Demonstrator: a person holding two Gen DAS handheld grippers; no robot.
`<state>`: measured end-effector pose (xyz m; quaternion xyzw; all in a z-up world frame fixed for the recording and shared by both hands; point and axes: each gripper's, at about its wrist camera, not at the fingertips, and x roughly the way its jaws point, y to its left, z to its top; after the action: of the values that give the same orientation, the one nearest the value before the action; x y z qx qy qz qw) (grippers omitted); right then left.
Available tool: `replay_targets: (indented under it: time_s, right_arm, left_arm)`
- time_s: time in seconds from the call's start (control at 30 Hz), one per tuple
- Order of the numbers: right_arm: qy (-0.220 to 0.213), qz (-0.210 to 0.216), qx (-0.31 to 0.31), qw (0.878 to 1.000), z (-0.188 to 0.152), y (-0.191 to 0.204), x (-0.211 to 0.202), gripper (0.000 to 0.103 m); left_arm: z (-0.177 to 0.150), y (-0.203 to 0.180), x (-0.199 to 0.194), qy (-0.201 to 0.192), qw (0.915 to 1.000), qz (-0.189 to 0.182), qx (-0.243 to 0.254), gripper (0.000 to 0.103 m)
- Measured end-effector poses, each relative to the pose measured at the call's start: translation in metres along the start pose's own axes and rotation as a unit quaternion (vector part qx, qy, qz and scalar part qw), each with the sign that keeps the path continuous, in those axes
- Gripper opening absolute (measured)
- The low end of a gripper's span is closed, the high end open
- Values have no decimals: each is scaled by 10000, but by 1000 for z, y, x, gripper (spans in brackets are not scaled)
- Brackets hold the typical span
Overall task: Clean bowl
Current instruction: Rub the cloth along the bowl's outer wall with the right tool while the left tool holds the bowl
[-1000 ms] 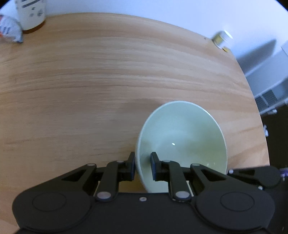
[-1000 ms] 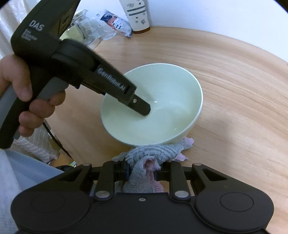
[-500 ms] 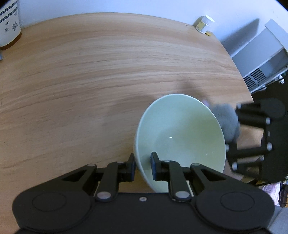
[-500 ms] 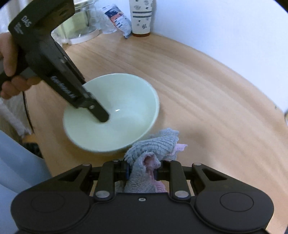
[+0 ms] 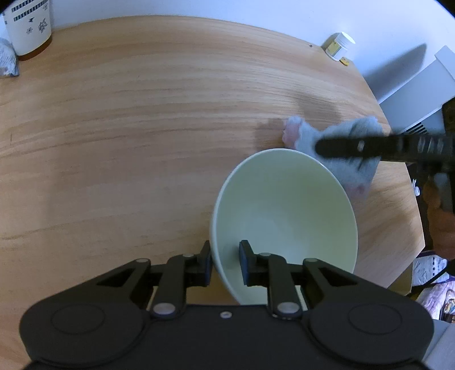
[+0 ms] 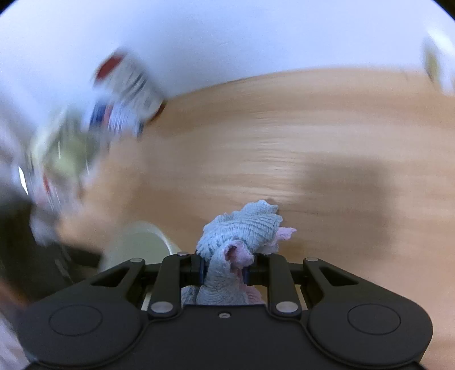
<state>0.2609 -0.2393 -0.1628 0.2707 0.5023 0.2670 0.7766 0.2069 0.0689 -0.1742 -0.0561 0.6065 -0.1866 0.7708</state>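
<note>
A pale green bowl (image 5: pixel 284 210) rests tilted on the wooden table (image 5: pixel 142 128). My left gripper (image 5: pixel 225 256) is shut on its near rim, one finger outside the wall and one inside. In the left wrist view my right gripper (image 5: pixel 335 150) reaches in from the right, just past the bowl's far right rim, shut on a grey and pink cloth (image 5: pixel 305 136). The right wrist view is blurred by motion. There the cloth (image 6: pixel 244 230) bunches between the pads of the right gripper (image 6: pixel 224 270) above the table, and the bowl (image 6: pixel 136 244) shows at lower left.
A white patterned cup (image 5: pixel 28 25) and a crumpled packet (image 5: pixel 7 61) stand at the table's far left. A small white jar (image 5: pixel 339 45) sits at the far right edge. A white appliance (image 5: pixel 412 96) stands beyond the table's right side. Blurred packages (image 6: pixel 122 94) lie at left.
My right gripper has carried the cloth from the bowl's near side around to just past its far right rim, rolling as it went. The left gripper has kept its hold and stayed in place.
</note>
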Motion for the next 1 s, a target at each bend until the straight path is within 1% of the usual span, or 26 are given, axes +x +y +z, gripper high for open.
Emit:
replay_targets:
  time_s: [0.07, 0.2, 0.3, 0.33, 0.4, 0.53, 0.67, 0.87, 0.93, 1.0]
  right_arm:
    - [-83, 308, 737, 9968, 1, -13, -1, 25]
    - [-13, 470, 1517, 9873, -4, -26, 16, 25]
    - [208, 544, 1857, 9809, -13, -34, 26, 25]
    - [370, 683, 2140, 9737, -18, -40, 33, 25]
    - [504, 857, 2415, 9653, -25, -45, 41, 25]
    - [656, 919, 2589, 9593, -31, -48, 40, 25]
    - [678, 974, 2831, 9517, -45, -54, 29, 25]
    - [693, 1058, 3193, 9392, -76, -67, 15, 25]
    - [640, 1068, 3287, 9362, -78, -70, 16, 25]
    - [574, 1120, 3300, 9355, -70, -70, 21, 25]
  left_arm:
    - [-2, -2, 1, -19, 10000, -10, -30, 20]
    - [-6, -3, 1, -91, 9998, -51, -144, 20]
    - [-9, -5, 1, -195, 9995, 29, -261, 20]
    - [-10, -6, 0, -228, 9993, 76, -300, 20]
    - [-11, -7, -1, -298, 9985, 156, -440, 20]
    - [-14, -9, -3, -450, 9963, 280, -682, 21]
    - [-14, -16, -3, -505, 9953, 460, -690, 24]
    - [-12, -15, -1, -468, 9964, 412, -568, 23]
    - [-12, -15, -1, -428, 9969, 406, -516, 23]
    - [-11, -15, -1, -389, 9974, 401, -465, 23]
